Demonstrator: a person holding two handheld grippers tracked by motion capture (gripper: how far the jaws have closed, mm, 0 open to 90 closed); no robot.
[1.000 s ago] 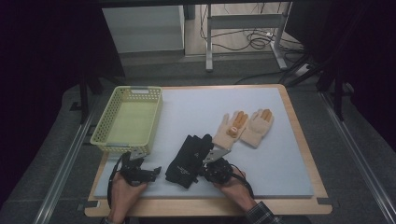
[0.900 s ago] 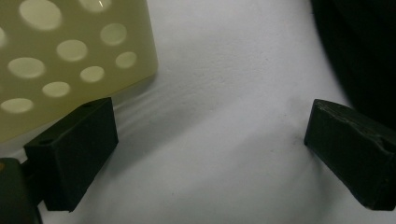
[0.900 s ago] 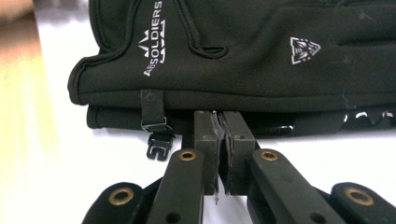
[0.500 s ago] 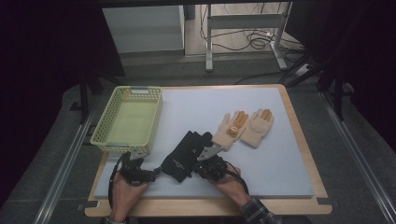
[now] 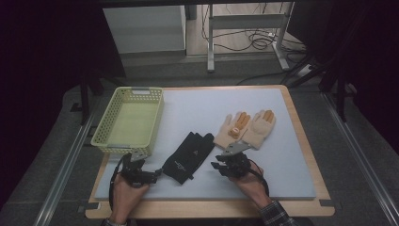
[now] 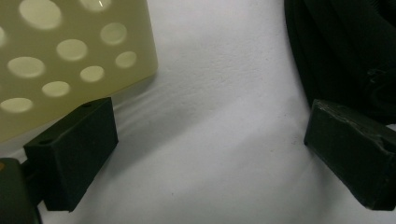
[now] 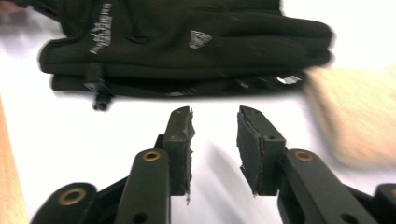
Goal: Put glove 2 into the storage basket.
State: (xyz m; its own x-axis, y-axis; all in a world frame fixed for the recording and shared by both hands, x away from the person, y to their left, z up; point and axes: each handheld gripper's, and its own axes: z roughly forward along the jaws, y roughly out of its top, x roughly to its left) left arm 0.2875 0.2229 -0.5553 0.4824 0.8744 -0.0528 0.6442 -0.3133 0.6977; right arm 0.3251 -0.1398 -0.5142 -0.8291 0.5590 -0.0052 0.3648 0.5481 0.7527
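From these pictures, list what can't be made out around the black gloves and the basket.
- Black gloves: left gripper view cuts them at the right edge.
- Logo print: too blurred to read, right gripper view.
- Tan gloves: motion-blurred, right gripper view.
- Basket: near wall hides part of its floor, high view.

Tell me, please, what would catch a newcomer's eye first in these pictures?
Probably the black gloves, stacked dark against the pale mat between the left gripper and right gripper, both open. Then the yellow-green perforated basket at the mat's far left, and the tan gloves lying palm-up to the right.
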